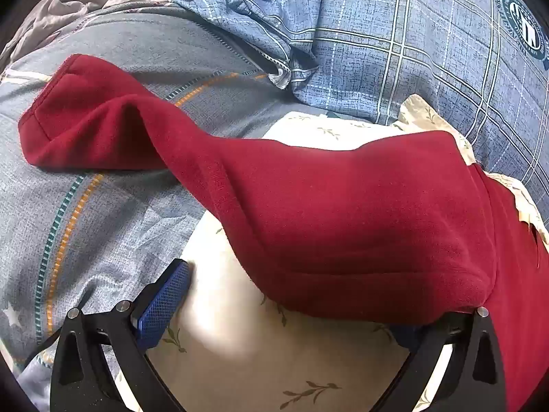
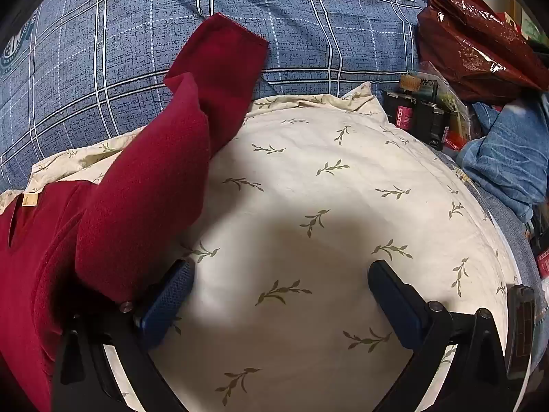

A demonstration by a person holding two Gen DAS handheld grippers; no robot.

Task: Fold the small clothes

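A dark red fleece garment (image 1: 343, 213) lies across a cream pillow with a leaf print (image 1: 260, 353). One sleeve (image 1: 85, 123) stretches left onto the grey-blue bedding. My left gripper (image 1: 281, 309) is open; its left blue pad (image 1: 161, 302) shows, and the red cloth drapes over its right finger and hides the pad. In the right wrist view the garment (image 2: 137, 206) lies at the left, with its other sleeve (image 2: 219, 79) reaching up onto the blue plaid cover. My right gripper (image 2: 281, 298) is open and empty over the pillow (image 2: 326, 185); cloth lies over its left finger.
Blue plaid bedding (image 2: 171, 27) lies behind the pillow and shows in the left wrist view (image 1: 411, 51). A dark red shiny bag (image 2: 477, 44), small boxes (image 2: 422, 110) and blue denim cloth (image 2: 507, 158) are piled at the right. Grey-blue striped bedding (image 1: 85, 223) lies at the left.
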